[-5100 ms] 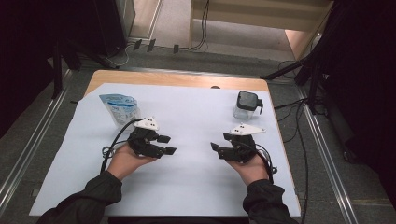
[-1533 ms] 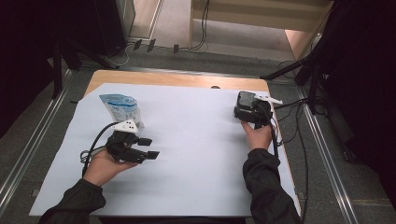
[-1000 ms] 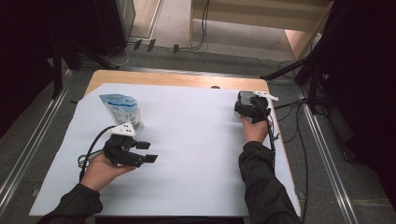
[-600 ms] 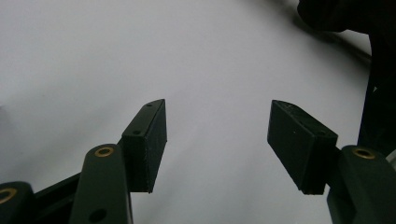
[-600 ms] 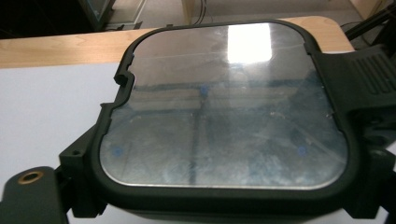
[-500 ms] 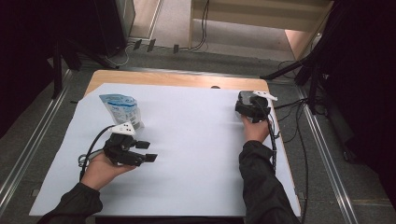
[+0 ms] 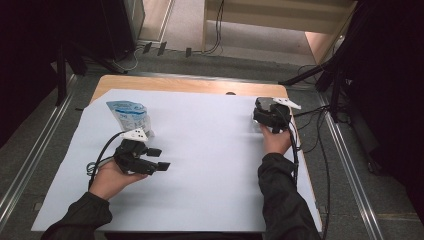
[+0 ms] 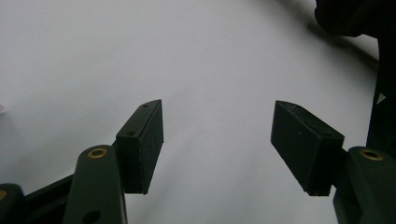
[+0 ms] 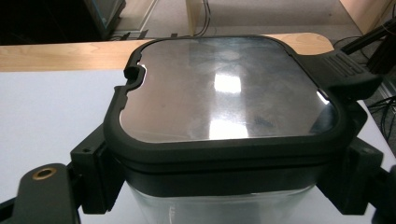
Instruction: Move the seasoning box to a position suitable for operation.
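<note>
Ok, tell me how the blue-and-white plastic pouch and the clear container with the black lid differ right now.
The blue-and-white plastic pouch is soft and crinkled; the clear container with the black lid is rigid and square with rounded corners. The pouch stands free beside the left gripper, whose jaws are open on nothing; the container sits between the right gripper jaws, which close on its sides. Both rest on the white sheet.

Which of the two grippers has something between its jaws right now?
The right gripper: its jaws sit on either side of the black-lidded clear container at the table's far right. The left gripper stands open over bare white sheet.
</note>
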A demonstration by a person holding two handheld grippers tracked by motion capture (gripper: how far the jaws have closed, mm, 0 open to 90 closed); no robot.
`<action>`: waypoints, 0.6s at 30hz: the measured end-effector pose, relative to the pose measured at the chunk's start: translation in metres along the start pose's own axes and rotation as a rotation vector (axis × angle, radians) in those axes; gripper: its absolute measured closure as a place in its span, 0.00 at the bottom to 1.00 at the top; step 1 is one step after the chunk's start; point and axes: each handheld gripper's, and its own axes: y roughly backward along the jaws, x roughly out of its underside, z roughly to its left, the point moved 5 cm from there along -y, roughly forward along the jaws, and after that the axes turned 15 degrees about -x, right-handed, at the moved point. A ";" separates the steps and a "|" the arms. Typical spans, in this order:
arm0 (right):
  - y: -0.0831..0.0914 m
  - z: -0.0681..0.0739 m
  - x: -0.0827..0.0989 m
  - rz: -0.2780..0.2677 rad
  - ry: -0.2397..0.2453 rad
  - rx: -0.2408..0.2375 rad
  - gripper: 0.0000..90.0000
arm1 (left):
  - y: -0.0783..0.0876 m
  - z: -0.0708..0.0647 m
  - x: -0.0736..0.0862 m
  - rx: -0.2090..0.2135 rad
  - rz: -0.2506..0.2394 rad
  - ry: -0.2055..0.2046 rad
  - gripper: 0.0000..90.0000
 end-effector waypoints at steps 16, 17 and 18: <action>0.033 0.042 0.005 -0.003 0.067 -0.110 0.18 | -0.014 0.002 -0.016 0.036 0.008 0.006 0.35; 0.036 0.049 0.007 0.001 0.073 -0.126 0.18 | -0.014 0.004 -0.018 0.030 0.005 0.006 0.35; 0.036 0.049 0.007 0.001 0.073 -0.126 0.18 | -0.014 0.004 -0.018 0.030 0.005 0.006 0.35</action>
